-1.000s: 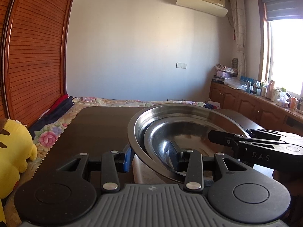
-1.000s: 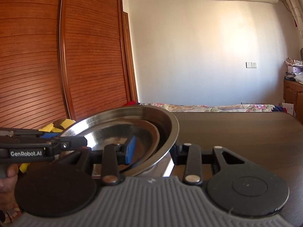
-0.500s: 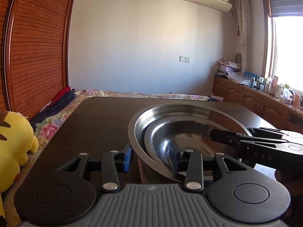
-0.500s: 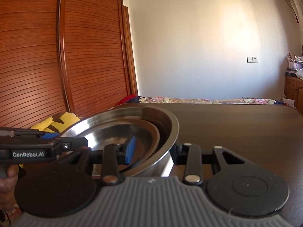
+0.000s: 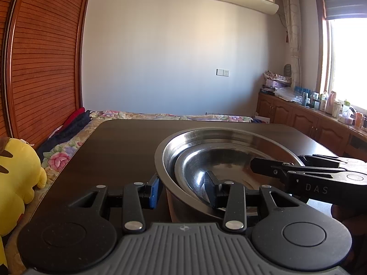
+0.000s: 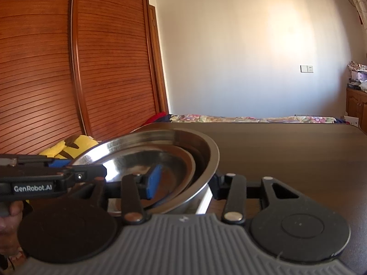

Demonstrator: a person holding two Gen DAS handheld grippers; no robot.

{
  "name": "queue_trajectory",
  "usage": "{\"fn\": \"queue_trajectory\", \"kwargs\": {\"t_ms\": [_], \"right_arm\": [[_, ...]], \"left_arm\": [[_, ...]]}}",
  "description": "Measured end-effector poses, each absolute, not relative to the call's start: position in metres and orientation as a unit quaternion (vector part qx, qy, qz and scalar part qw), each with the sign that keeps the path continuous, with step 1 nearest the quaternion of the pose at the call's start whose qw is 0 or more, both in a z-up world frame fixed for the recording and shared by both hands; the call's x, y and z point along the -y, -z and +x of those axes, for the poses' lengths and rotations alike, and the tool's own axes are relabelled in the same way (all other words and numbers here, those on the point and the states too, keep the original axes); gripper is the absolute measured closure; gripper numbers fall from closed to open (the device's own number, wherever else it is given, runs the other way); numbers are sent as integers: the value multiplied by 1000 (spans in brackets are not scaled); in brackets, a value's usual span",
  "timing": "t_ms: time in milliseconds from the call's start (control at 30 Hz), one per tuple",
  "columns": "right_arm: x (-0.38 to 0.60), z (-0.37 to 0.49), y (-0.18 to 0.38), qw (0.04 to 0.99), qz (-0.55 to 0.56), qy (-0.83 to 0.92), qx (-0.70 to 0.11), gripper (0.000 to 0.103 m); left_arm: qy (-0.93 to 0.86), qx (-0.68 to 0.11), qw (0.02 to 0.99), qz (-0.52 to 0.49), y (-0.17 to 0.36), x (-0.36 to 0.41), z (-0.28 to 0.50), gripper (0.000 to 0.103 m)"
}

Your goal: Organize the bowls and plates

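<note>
Left gripper (image 5: pixel 183 191): its fingers are straddling the near-left rim of the large steel bowl (image 5: pixel 263 137), 1 blue pad outside the wall and 1 inside; real clamping on the rim cannot be told.
Right gripper (image 6: pixel 187 182): it is straddling the opposite rim in the same way; whether it is gripping or only bracketing is also unclear.
Bowls: a smaller steel bowl (image 5: pixel 224 165) is sitting nested inside the large one; the stack is showing over the dark tabletop (image 5: pixel 119 146), and contact with it is hidden.
Step in hand: the person is likely carrying or placing the nested pair with both grippers.
Doing it well: both rims are needing equal height and equal squeeze, since polished steel is probably sliding easily and a tilt could shift the inner bowl.
Placement: lowering flat, then spreading both grippers together, seems safest.
</note>
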State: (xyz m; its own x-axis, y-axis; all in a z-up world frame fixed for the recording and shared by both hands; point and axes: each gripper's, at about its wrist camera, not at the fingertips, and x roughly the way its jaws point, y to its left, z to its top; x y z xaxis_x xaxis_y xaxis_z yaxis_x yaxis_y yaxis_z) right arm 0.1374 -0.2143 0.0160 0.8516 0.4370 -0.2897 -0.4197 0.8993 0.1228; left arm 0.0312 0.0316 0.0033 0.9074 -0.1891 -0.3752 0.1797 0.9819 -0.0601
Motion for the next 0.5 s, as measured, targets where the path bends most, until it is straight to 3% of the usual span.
{"fn": "queue_trajectory", "kwargs": {"t_ms": [33, 133, 400, 500], "right_arm": [[213, 137, -16, 963, 23, -220, -155, 43], [209, 132, -17, 966, -1, -211, -147, 24], [220, 119, -30, 971, -4, -194, -136, 14], [229, 111, -39, 974, -1, -187, -130, 9]], "left_arm": [[93, -193, 977, -12, -3, -32, 31, 59], [89, -194, 977, -13, -4, -33, 32, 52], [70, -186, 980, -3, -14, -36, 26, 13], [71, -183, 981, 6, -20, -35, 21, 6]]}}
